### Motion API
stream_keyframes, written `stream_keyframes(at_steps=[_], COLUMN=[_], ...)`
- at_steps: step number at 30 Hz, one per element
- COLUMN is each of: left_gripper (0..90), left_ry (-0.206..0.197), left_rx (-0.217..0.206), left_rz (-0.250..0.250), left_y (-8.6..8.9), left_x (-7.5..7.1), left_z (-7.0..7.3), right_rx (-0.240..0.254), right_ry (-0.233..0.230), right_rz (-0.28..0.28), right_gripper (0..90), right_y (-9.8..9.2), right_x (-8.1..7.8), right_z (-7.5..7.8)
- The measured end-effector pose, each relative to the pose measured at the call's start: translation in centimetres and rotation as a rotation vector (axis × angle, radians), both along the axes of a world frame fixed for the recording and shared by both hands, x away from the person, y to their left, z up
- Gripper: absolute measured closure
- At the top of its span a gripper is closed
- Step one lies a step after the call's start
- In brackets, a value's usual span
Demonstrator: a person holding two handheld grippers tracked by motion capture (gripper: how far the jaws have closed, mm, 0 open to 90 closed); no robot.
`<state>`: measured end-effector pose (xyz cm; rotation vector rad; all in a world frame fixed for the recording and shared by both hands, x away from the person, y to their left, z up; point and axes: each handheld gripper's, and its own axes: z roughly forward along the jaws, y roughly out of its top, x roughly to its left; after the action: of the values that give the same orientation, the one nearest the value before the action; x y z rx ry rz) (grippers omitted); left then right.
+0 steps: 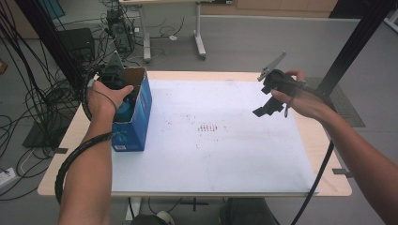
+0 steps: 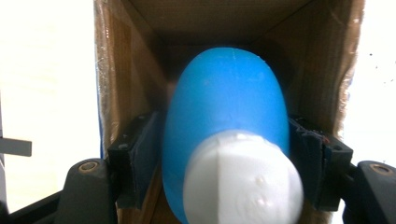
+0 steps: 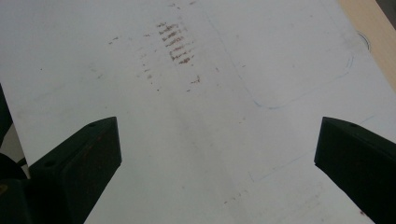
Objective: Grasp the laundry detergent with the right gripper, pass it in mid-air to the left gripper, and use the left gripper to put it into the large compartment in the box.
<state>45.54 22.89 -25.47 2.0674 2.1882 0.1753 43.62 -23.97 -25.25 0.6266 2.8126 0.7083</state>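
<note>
Left gripper (image 1: 123,96) is down in the open top of the blue box (image 1: 136,119), which stands at the left edge of the white mat (image 1: 211,154). In the left gripper view its jaws sit either side of a blue bottle (image 2: 229,116) with a white cap (image 2: 240,179), inside the brown cardboard walls; the bottle lies between the pads, but whether they press on it or have just let go can't be told from here. Bottle is inside the box, cap end toward the camera, bottom end deep in. Looks like the step is placing the bottle in the box, near its end. Next move probably calls for spreading the jaws fully and lifting straight out without snagging the cardboard or tipping the box. Right gripper (image 1: 270,104) hangs above the mat's right side, well apart from the box, jaws wide and holding nothing; the right gripper view shows bare mat with brown smudges (image 3: 175,42) between them.
</note>
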Motion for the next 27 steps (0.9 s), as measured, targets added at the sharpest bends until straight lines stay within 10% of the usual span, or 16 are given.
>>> stream_keyframes(at_steps=[27], left_gripper=[20.3], left_ry=[-0.108], left_rx=[0.044], left_rz=[-0.143], left_y=[-4.5], left_x=[-2.9], left_z=[7.2], right_rx=[-0.025], right_ry=[0.019], right_rz=[-0.020], right_gripper=[0.6], right_y=[0.5], right_x=[0.9], right_z=[0.6])
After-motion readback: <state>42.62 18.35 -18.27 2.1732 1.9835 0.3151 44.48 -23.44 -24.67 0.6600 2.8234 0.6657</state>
